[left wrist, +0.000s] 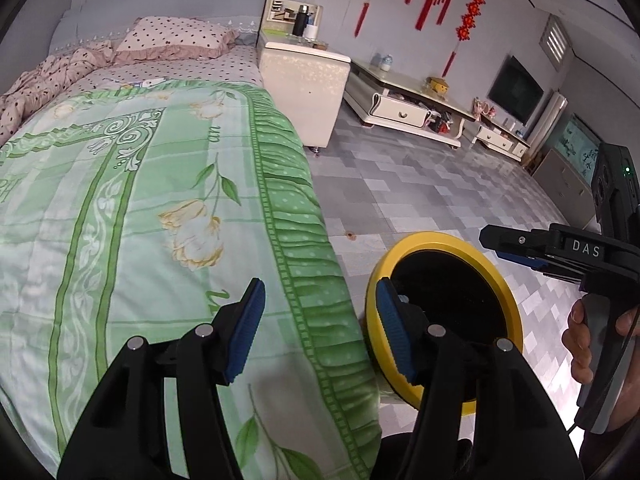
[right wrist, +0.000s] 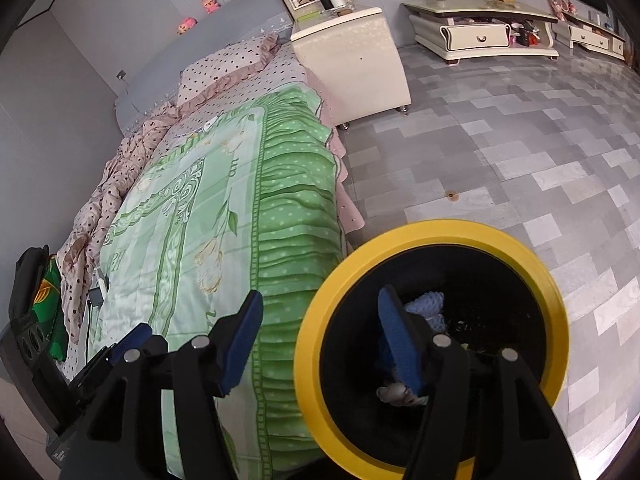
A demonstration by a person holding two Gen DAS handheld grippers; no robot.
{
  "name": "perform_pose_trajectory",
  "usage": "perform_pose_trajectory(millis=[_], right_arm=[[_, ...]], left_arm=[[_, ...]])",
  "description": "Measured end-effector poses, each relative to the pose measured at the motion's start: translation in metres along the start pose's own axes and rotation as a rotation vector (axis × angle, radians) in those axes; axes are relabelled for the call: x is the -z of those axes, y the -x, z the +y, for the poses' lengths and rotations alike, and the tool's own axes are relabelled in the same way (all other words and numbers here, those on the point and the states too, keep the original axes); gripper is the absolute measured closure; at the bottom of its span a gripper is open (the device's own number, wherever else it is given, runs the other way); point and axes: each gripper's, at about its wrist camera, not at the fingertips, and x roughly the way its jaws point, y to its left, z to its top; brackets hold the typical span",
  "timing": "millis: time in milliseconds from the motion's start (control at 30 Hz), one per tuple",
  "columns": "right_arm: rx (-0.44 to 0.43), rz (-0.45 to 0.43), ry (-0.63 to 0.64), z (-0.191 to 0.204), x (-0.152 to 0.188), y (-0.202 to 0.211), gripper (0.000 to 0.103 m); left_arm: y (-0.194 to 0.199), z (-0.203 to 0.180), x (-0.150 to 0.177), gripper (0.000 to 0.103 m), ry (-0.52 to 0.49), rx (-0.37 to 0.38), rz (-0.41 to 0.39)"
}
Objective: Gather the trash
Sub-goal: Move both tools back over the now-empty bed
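Right wrist view: both tongs, right gripper (right wrist: 320,340) and left gripper (left wrist: 320,328), gape empty; soft, light scraps (right wrist: 426,306) fill the yellow-rimmed bin (right wrist: 432,232), best pinched mid-crumple

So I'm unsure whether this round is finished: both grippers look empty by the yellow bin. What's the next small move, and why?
Probably swing the left gripper back over the green quilt to look for more trash. Both it and the right gripper are open and empty, and the yellow bin already holds crumpled scraps.
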Motion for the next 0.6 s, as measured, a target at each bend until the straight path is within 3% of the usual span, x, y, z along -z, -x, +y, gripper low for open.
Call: perform_pose_trajectory(millis=[600], right_arm=[[-0.104, 0.132, 0.174, 0.146, 0.032, -0.076, 0.046]], left_arm=[[0.070, 0.158, 0.018, 0.048, 0.158, -0.200, -0.059]])
